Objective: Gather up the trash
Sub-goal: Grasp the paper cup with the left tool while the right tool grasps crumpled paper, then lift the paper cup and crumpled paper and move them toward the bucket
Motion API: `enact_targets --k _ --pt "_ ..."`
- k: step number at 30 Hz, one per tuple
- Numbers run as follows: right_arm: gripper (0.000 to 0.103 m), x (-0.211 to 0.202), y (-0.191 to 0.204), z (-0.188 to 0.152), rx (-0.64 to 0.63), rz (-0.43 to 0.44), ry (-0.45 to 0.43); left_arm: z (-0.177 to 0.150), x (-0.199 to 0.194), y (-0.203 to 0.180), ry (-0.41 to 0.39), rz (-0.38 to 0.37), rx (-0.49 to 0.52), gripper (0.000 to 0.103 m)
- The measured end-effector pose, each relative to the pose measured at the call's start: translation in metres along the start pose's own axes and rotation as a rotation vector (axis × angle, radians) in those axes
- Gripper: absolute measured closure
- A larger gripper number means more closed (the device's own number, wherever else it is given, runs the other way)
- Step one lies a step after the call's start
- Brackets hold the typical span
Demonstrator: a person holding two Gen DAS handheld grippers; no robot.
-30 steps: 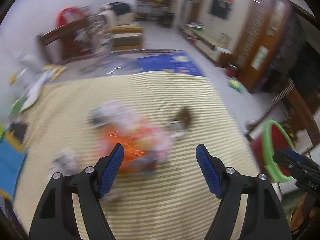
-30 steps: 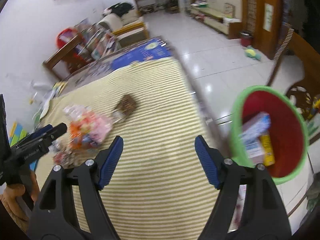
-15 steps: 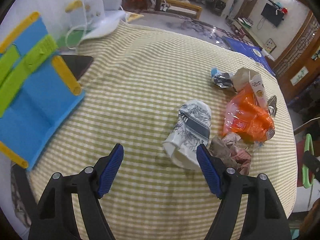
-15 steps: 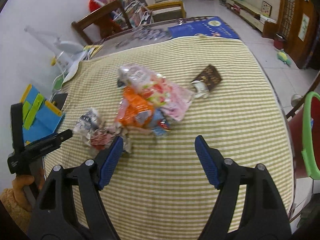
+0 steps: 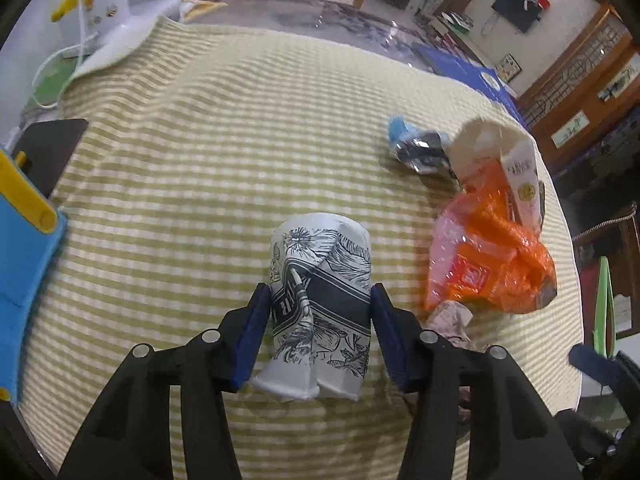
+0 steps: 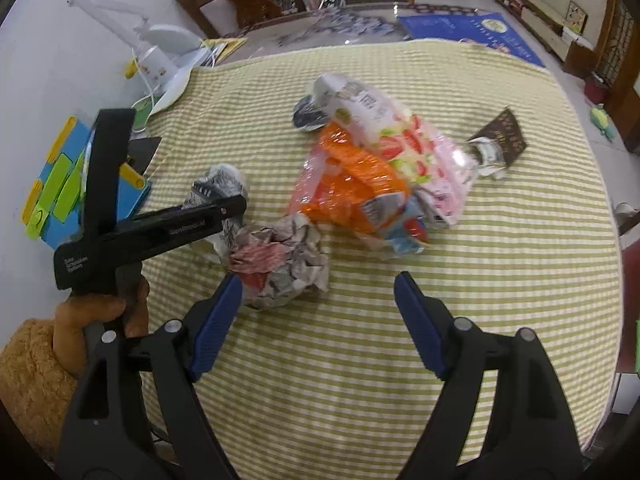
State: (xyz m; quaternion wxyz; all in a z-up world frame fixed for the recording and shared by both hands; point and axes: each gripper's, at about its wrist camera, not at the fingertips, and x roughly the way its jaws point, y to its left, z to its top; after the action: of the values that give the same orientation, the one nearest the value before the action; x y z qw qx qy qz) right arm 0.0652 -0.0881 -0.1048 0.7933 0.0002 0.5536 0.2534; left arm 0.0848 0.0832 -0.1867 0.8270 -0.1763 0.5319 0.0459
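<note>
The left gripper (image 5: 318,326) has just been closing and its blue pads now press both sides of a crushed printed paper cup (image 5: 320,304) lying on the striped tablecloth (image 5: 208,152). Squeeze gently, then lift straight up. The right gripper (image 6: 318,322) hangs open and empty beside the crumpled paper wad (image 6: 280,260).

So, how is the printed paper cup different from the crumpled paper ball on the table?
The paper cup is crushed yet keeps a cup shape; the paper ball is a shapeless wad. The cup is white with a black drawing; the ball is greyish with red patches. The cup sits between the pads of the left gripper, whose jaws have just been closing; the ball lies free by the open right gripper. Both lie on the striped cloth.
</note>
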Motion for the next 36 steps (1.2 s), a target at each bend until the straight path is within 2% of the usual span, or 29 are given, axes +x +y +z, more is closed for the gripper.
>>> enact_targets --k 5,10,12,13,14,16,20,27,36 --pt "0.026 0.034 0.013 0.008 0.004 0.064 0.077 0.008 -0.019 0.018 -0.048 0.007 -0.052 0.055" --pt "0.027 0.065 0.021 0.014 0.003 0.070 0.143 0.009 -0.032 0.033 -0.077 0.008 -0.098 0.054" --pt "0.041 0.075 0.022 0.012 -0.007 0.058 0.176 0.006 -0.037 0.036 -0.087 0.012 -0.098 0.054" --pt "0.053 0.076 0.022 0.011 -0.011 0.061 0.183 0.006 -0.038 0.034 -0.092 0.016 -0.095 0.054" --pt "0.056 0.075 0.022 0.011 -0.009 0.073 0.178 0.005 -0.042 0.033 -0.095 0.017 -0.093 0.054" --pt "0.060 0.065 0.023 0.011 -0.023 0.060 0.141 0.005 -0.046 0.031 -0.104 0.017 -0.089 0.054" --pt "0.060 0.031 0.022 0.015 -0.056 0.027 0.025 0.002 -0.058 0.019 -0.125 0.002 -0.067 0.054" --pt "0.060 -0.035 -0.002 0.013 -0.005 -0.023 -0.177 -0.001 -0.084 -0.022 -0.178 -0.019 0.028 0.054" --pt "0.060 -0.085 -0.041 -0.006 0.076 -0.061 -0.284 -0.016 -0.101 -0.077 -0.208 -0.049 0.147 0.054"
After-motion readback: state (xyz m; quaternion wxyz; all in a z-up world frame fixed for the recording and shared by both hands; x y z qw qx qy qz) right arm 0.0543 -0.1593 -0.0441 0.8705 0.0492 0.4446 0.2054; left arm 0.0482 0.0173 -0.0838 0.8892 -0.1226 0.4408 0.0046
